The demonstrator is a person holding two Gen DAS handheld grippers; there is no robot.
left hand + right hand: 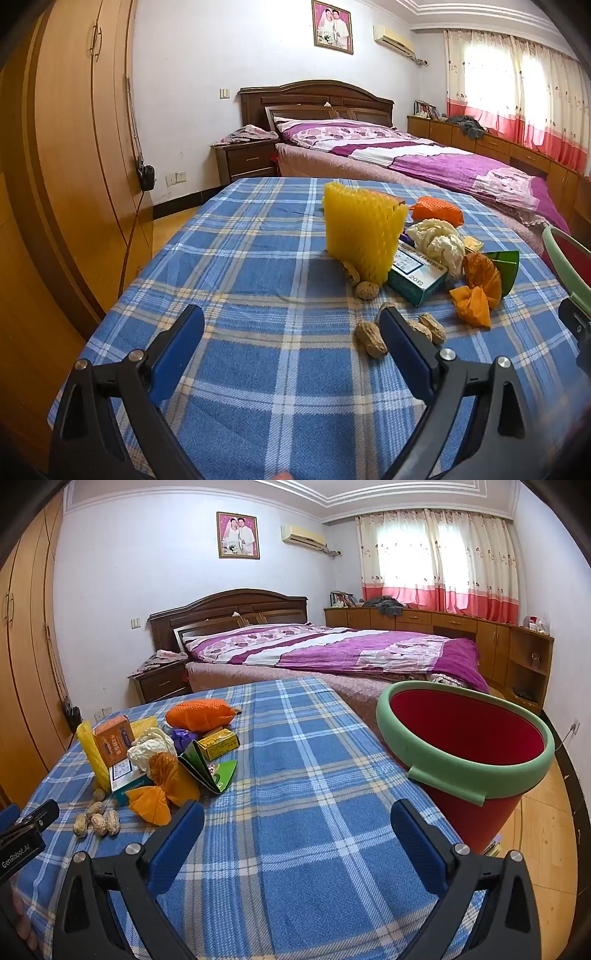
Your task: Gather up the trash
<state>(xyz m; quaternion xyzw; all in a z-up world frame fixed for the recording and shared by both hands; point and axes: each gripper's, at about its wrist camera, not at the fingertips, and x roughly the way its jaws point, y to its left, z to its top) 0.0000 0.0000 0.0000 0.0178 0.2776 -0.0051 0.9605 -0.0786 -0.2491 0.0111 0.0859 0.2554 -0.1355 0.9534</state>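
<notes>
Left of the red bin (476, 746), the trash pile (162, 753) (peanuts, foam, boxes) lies on the plaid cloth (295, 775). Left gripper (291, 321) and right gripper (297, 818) hover nearer, jaws wide, empty.

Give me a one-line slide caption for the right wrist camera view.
Open right tongs hover over a blue plaid tablecloth, trash pile at left, empty red bucket at right.

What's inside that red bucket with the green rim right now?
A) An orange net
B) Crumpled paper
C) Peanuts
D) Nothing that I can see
D: in the right wrist view the red bucket shows only bare red wall inside, while the peanuts, crumpled paper and orange net all lie on the checked cloth.
</notes>
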